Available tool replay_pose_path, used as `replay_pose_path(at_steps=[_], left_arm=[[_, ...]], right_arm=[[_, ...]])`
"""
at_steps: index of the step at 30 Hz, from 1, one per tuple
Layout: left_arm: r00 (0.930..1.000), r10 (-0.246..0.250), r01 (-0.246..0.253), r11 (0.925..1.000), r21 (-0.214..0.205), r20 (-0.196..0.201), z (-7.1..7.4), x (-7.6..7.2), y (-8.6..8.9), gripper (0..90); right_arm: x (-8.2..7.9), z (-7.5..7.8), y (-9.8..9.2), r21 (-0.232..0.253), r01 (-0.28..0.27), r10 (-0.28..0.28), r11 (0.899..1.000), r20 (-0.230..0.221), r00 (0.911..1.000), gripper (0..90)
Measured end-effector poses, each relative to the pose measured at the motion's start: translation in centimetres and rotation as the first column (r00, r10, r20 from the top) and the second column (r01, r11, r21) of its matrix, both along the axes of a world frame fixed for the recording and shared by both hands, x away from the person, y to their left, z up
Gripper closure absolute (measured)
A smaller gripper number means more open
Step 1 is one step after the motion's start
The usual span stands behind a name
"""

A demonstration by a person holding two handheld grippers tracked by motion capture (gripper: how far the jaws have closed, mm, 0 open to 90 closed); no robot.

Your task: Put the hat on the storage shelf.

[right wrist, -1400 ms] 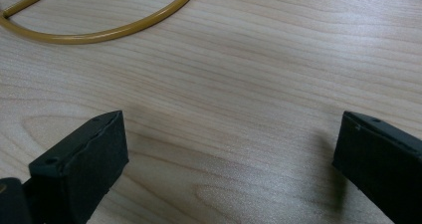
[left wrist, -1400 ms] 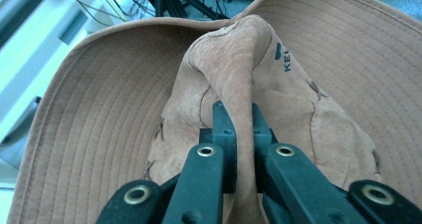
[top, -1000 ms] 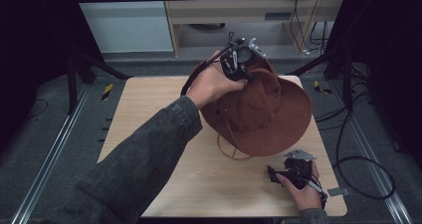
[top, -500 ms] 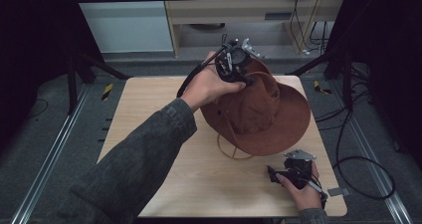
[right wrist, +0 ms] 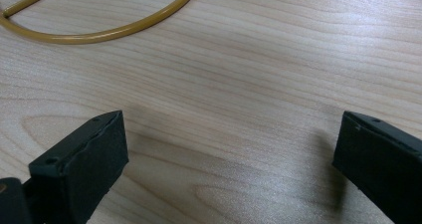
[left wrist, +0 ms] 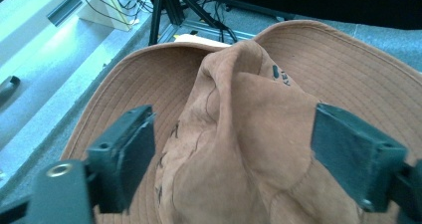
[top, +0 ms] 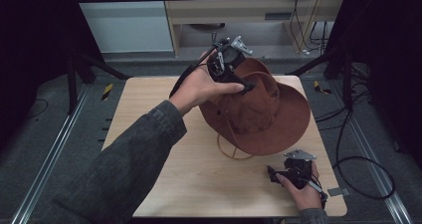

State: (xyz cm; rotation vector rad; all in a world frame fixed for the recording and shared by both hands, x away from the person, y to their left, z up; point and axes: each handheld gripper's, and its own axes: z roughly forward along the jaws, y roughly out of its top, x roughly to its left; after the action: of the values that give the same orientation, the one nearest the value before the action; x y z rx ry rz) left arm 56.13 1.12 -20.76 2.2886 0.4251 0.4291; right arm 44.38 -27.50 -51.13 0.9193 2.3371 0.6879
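Dark marks on the brown hat's [left wrist: 259, 109] crown, too small and blurred for reading.

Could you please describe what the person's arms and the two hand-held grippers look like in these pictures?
The left gripper is black, with a grey three-cornered plate on top and a black cable trailing behind it. Its jaws are blocky black pads with small screw holes. The right gripper is built the same way, grey plate included. The left arm wears a dark grey denim-like sleeve with a stitched cuff. A similar dark cuff shows at the right wrist.
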Motion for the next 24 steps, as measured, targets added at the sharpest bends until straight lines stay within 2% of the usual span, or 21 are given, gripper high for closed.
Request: replay_pose_path(at_steps=[2, 8, 11, 18, 24], left_arm=[[1.0000, -0.004, 0.004, 1.0000, -0.004, -0.005, 0.1, -0.2, 0.4, 13.8], [0.9992, 0.011, -0.010, 0.9991, -0.042, 0.038, 0.9, -1.7, 3.3, 11.1], [0.9983, 0.026, -0.022, 0.9971, -0.073, 0.053, 1.2, -2.6, 5.4, 10.8], [0.9931, 0.082, -0.073, 0.9916, -0.107, 0.084, 2.0, -4.6, 10.7, 9.7], [0.9884, 0.130, -0.121, 0.9867, -0.109, 0.079, 1.0, -5.6, 15.0, 9.5]], right_arm=[[0.0, 0.0, 0.0, -0.001, 0.000, 0.000, 1.000, 0.000, 1.0000, 0.7], [0.0, 0.0, 0.0, 0.000, 0.000, 0.000, 1.000, 0.000, 1.0000, 0.7], [0.0, 0.0, 0.0, 0.001, 0.000, 0.000, 1.000, 0.000, 1.0000, 0.8], [0.0, 0.0, 0.0, 0.000, 0.000, 0.000, 1.000, 0.000, 1.0000, 0.8], [0.0, 0.0, 0.0, -0.001, 0.001, -0.001, 1.000, 0.000, 1.0000, 0.7]])
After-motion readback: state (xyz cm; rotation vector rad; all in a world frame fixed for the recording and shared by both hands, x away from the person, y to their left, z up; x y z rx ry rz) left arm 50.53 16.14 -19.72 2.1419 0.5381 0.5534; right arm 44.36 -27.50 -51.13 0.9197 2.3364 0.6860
